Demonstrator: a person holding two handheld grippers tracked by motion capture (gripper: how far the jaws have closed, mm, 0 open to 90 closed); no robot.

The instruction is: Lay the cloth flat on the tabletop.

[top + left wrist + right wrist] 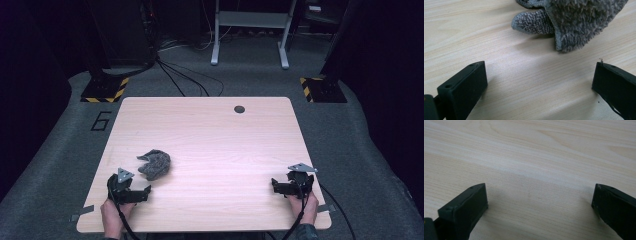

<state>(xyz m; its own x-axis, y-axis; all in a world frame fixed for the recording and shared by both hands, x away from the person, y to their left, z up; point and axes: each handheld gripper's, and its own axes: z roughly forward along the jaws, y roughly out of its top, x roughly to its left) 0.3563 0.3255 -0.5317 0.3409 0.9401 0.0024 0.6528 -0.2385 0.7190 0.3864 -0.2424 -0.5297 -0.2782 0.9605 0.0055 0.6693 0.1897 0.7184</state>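
A crumpled grey terry cloth [154, 164] lies on the left half of the light wooden table [215, 145]. My left gripper [131, 192] rests near the table's front left, just short of the cloth, jaws wide apart with nothing between them. In the left gripper view the cloth [574, 20] lies just ahead of the jaws, a small flap sticking out to the left. My right gripper [289, 186] rests near the front right corner, also open over bare wood. A hand holds each gripper from the bottom edge.
A round cable hole [239, 109] sits near the table's far edge. Grey carpet surrounds the table, with a white frame stand [250, 30], cables and two yellow-black striped bases [105, 90] behind it.
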